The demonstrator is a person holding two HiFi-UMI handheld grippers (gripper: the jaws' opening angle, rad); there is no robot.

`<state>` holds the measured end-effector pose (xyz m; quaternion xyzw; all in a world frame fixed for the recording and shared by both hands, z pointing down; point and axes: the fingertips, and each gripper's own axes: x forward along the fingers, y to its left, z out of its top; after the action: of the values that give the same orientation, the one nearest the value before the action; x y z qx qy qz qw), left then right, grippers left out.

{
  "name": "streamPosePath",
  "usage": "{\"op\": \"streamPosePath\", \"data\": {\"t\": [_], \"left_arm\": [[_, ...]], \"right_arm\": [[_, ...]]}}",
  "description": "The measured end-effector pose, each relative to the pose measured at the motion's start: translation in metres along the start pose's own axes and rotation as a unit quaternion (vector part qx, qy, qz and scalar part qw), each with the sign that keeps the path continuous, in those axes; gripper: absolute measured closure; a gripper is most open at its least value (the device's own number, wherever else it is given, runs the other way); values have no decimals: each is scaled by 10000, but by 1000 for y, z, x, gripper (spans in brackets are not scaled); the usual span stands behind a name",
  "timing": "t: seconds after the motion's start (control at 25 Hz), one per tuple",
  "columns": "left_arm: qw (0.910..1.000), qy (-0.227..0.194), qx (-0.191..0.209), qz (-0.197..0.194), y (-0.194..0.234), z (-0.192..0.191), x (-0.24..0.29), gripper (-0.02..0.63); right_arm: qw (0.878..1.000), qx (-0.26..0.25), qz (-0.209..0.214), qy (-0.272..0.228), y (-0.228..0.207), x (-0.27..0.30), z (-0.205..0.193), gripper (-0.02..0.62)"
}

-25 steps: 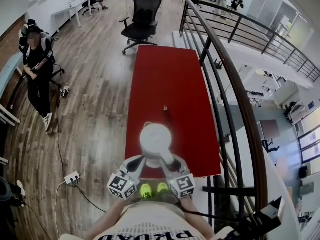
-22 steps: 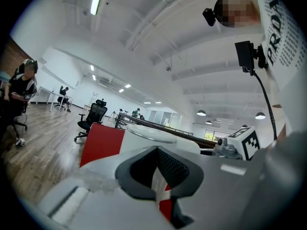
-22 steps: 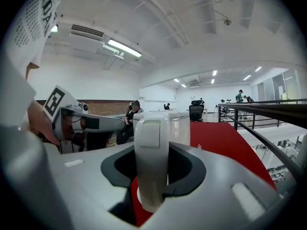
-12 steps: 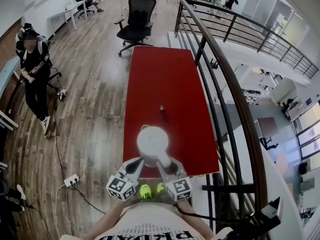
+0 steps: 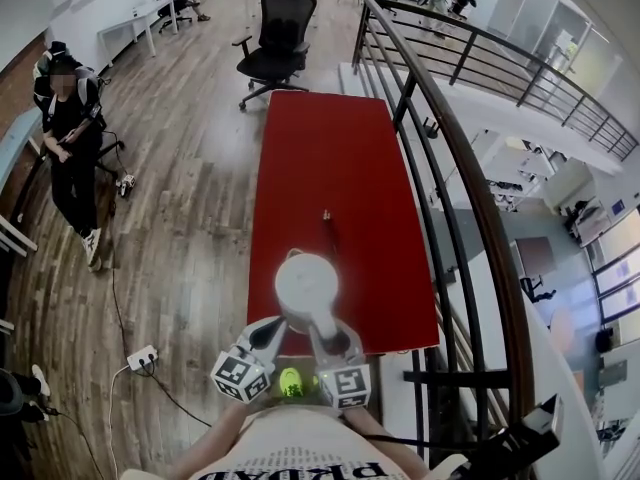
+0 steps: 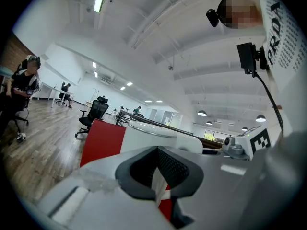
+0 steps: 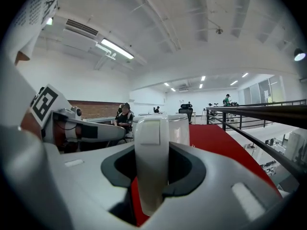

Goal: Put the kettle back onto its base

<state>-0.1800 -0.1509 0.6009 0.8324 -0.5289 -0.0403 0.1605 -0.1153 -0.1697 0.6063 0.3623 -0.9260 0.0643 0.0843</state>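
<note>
**Kettle held by its handle at the near edge of the table**

Nearest the person, the right gripper (image 5: 324, 332) has its fingers clamped on the kettle's handle (image 7: 151, 147). The right gripper view shows the white handle upright, filling the gap between the dark pads. Beside it, the left gripper (image 5: 270, 328) takes hold of nothing. Its fingers are drawn almost together, with only a sliver of white and red showing between them, and they point at the kettle's body from just beside it.

The white electric kettle (image 5: 306, 284) is close to the near edge of the red table (image 5: 330, 158), somewhat toward the left corner. No base shows. It may be hidden under the body, and I cannot tell whether the kettle stands or hangs just clear.

The shell looks stiff and smooth, so the handle is probably the only sound place to grip. Any water inside would make it heavy and pull it off-centre, so it will likely want to swing and should go down level and centred.

Farther along the table's middle lies a small dark object (image 5: 326, 215), too small to name. Beyond the far edge stands an office chair (image 5: 278, 30).
</note>
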Motion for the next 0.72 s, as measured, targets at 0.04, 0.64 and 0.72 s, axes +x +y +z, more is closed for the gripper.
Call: {"op": "streamPosePath", "data": {"t": [0.04, 0.64, 0.72], "left_arm": [[10000, 13, -8, -5, -1, -1, 0, 614], [9998, 186, -17, -122, -3, -12, 1, 614], [9998, 193, -20, -108, -3, -13, 1, 614]], "right_arm": [[10000, -40, 19, -14, 1, -2, -1, 466], [9963, -173, 749, -380, -19, -5, -5, 474], [9963, -118, 779, -341, -20, 0, -4, 474]]}}
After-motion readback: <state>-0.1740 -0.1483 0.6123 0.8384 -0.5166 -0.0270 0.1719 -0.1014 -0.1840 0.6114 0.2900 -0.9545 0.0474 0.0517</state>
